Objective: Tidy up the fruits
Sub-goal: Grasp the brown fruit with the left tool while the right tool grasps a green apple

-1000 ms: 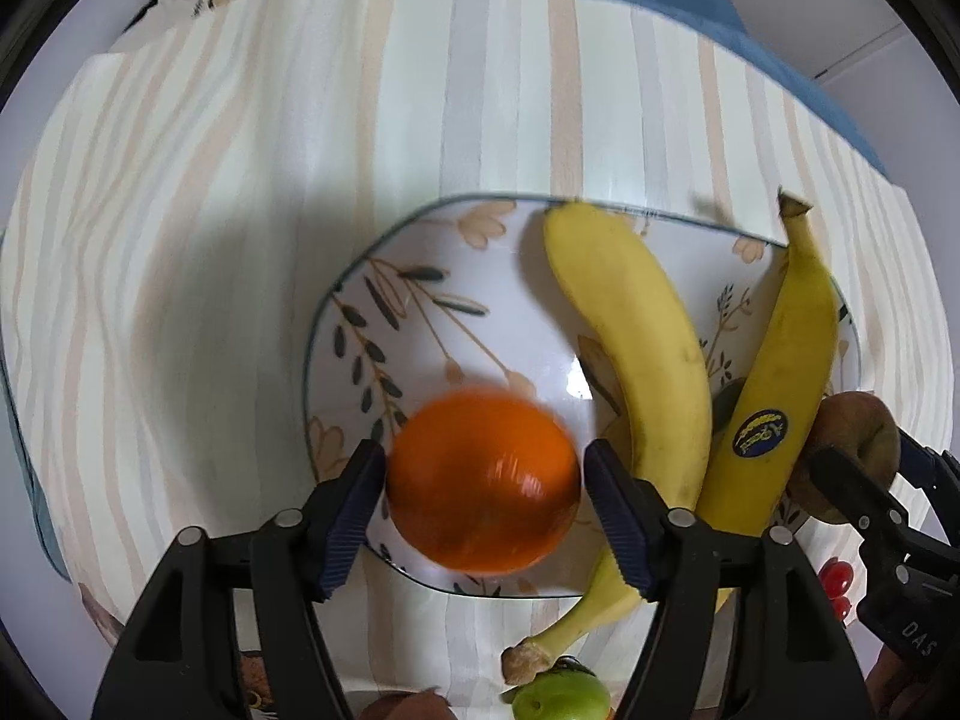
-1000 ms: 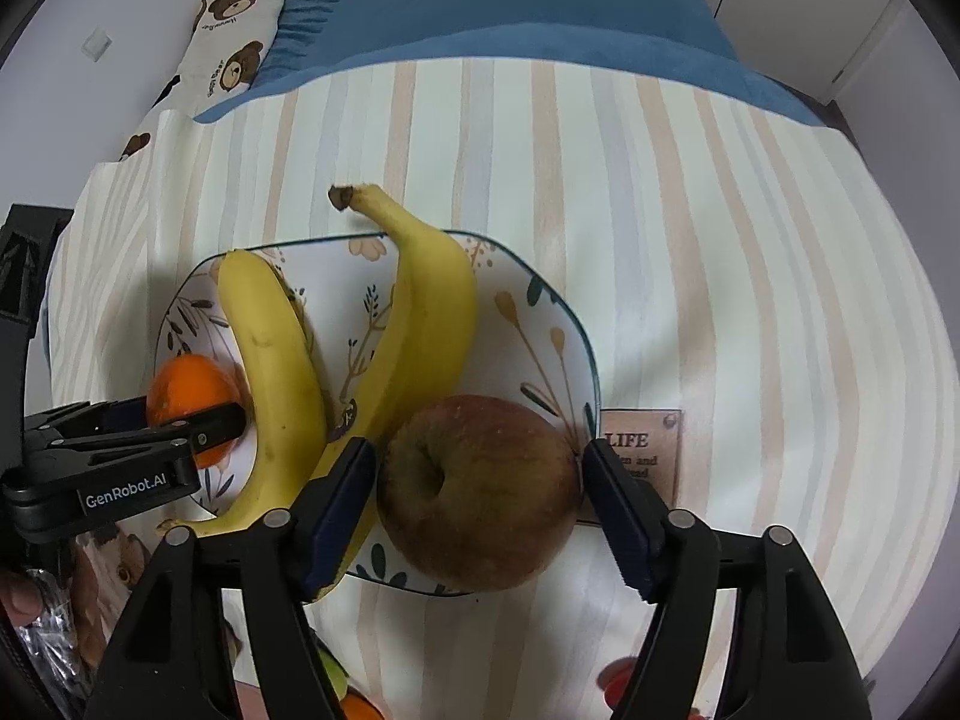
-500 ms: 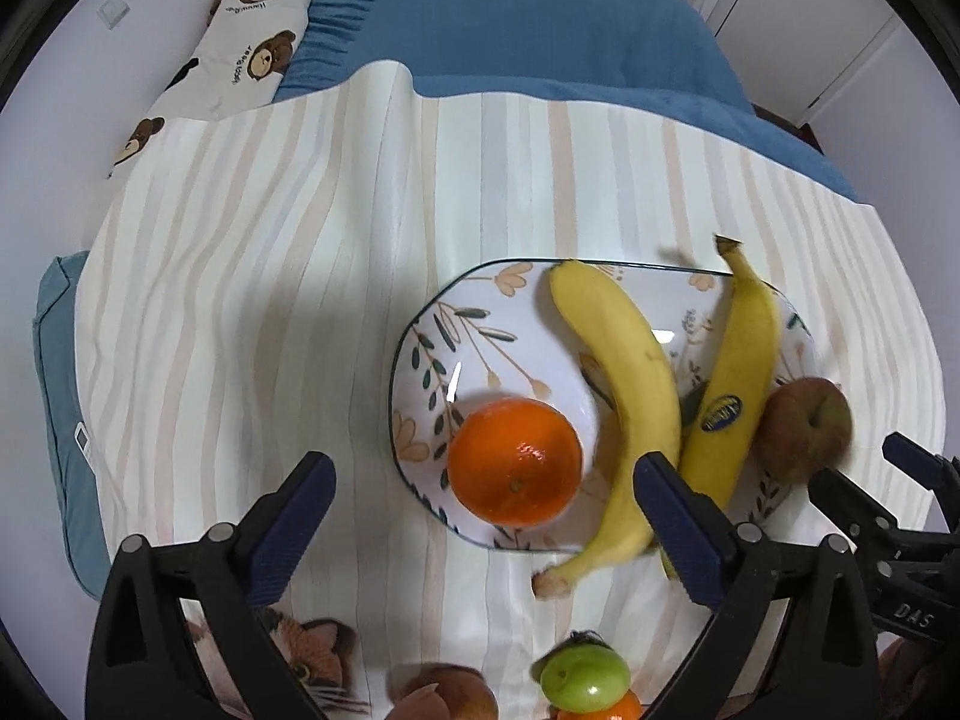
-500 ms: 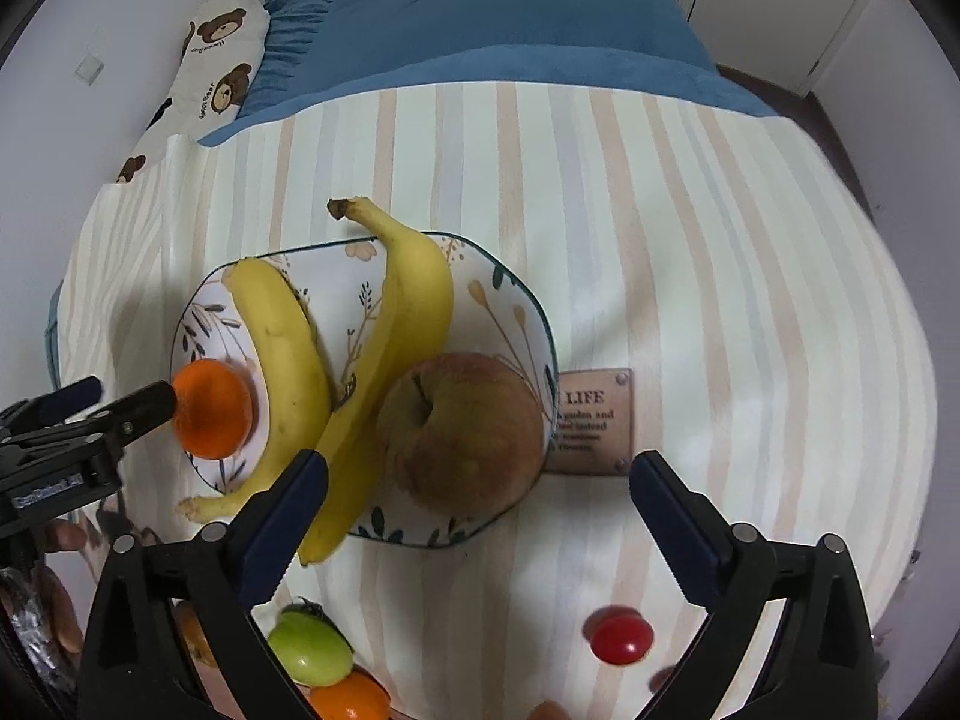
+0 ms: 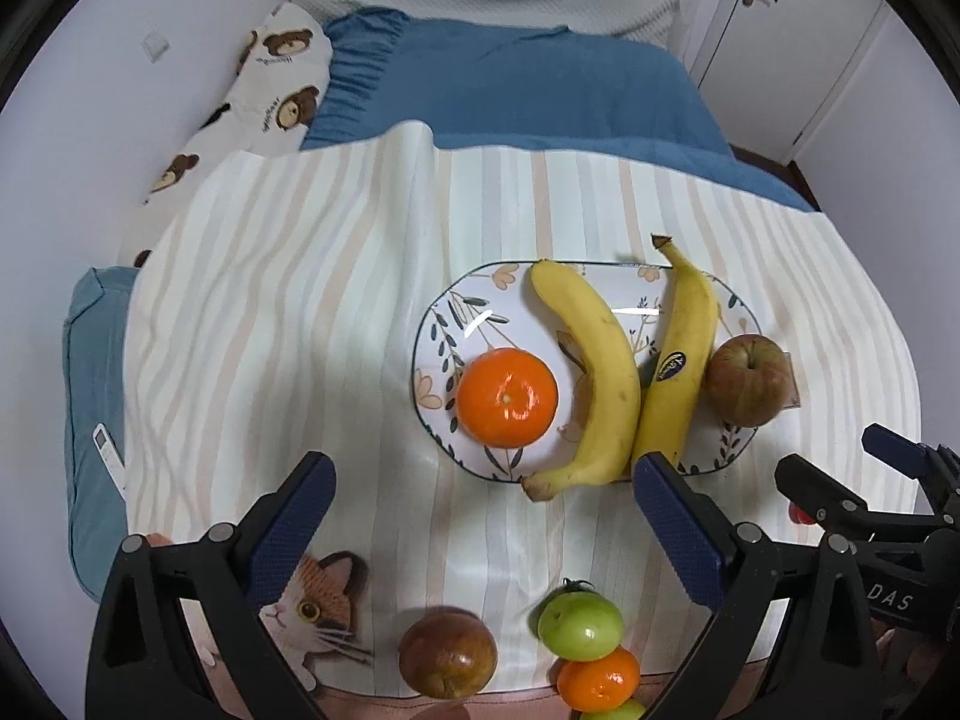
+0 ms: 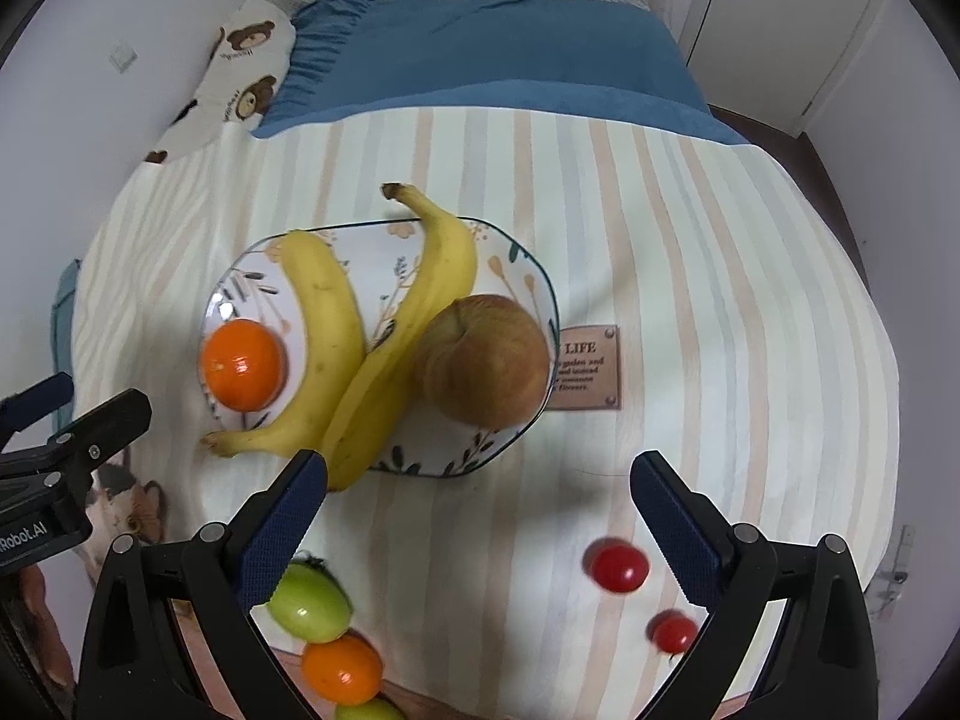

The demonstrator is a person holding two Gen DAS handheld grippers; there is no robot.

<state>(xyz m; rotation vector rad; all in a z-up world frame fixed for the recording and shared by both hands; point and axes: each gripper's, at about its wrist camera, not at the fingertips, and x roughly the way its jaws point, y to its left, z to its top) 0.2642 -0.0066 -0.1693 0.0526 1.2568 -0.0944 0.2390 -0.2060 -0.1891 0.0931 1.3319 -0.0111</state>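
A floral plate (image 5: 444, 324) (image 6: 528, 276) on the striped cloth holds an orange (image 5: 507, 397) (image 6: 243, 365), two bananas (image 5: 591, 360) (image 6: 327, 312) and a brownish apple (image 5: 747, 379) (image 6: 486, 360). My left gripper (image 5: 480, 528) is open and empty, raised in front of the plate. My right gripper (image 6: 477, 525) is open and empty, also raised in front of the plate. Loose on the cloth near me lie a green fruit (image 5: 579, 624) (image 6: 309, 603), a small orange (image 5: 599, 681) (image 6: 342, 669), a dark brown fruit (image 5: 447, 651) and two red cherry tomatoes (image 6: 618, 564).
A blue blanket (image 5: 510, 90) and a bear-print pillow (image 5: 264, 96) lie beyond the cloth. A cat-print mat (image 5: 318, 606) sits at the front left. A leather "LIFE" label (image 6: 585, 366) is sewn on the cloth right of the plate. White cupboard doors (image 5: 780, 30) stand at the back right.
Both grippers opened, letting go of the orange and the apple onto the plate, then pulled back and up. More of the bed and the loose fruit now shows.
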